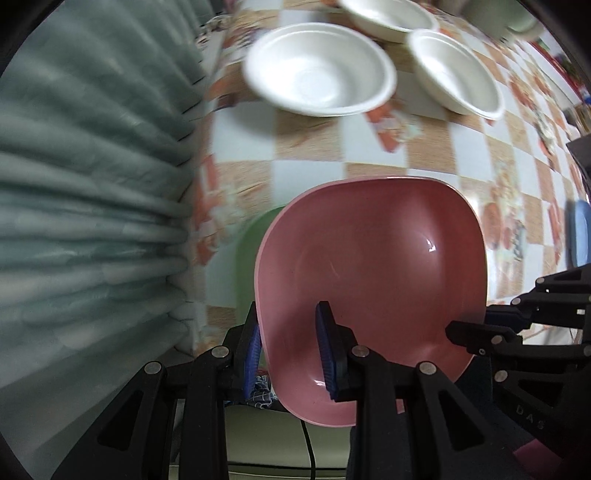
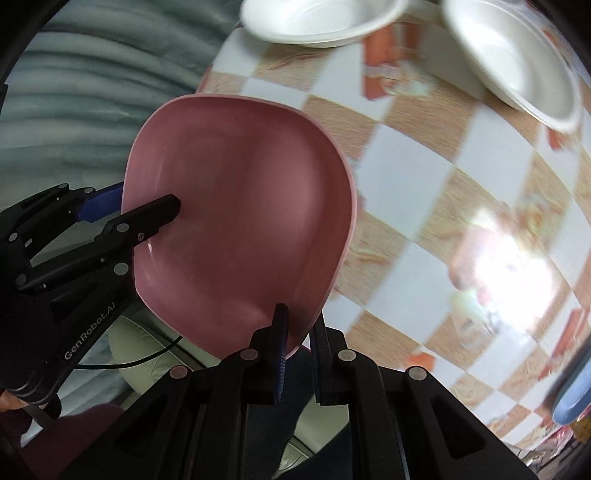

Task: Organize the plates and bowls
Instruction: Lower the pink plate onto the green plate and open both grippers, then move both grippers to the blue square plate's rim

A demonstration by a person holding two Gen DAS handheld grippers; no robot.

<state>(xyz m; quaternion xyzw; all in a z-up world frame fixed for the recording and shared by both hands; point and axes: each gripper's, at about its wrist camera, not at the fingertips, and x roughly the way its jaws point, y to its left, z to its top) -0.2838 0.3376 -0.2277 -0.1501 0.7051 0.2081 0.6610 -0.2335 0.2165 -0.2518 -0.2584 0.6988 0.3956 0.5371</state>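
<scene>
A pink bowl (image 1: 373,266) is held in the air above the checkered table (image 1: 310,147), tilted. My left gripper (image 1: 291,350) is shut on its near-left rim. My right gripper (image 2: 299,347) is shut on the opposite rim; it shows in the left wrist view (image 1: 476,332) at the bowl's right edge. The bowl also fills the right wrist view (image 2: 243,206), where the left gripper (image 2: 144,214) clamps its left rim. Three white bowls (image 1: 317,70) (image 1: 454,74) (image 1: 388,14) stand on the table further back. A green dish (image 1: 251,251) lies partly hidden under the pink bowl.
A grey-green curtain (image 1: 85,184) hangs along the table's left edge. A blue dish (image 1: 581,232) sits at the table's right edge, also in the right wrist view (image 2: 576,391). A pale seat and a black cable (image 1: 306,439) lie below.
</scene>
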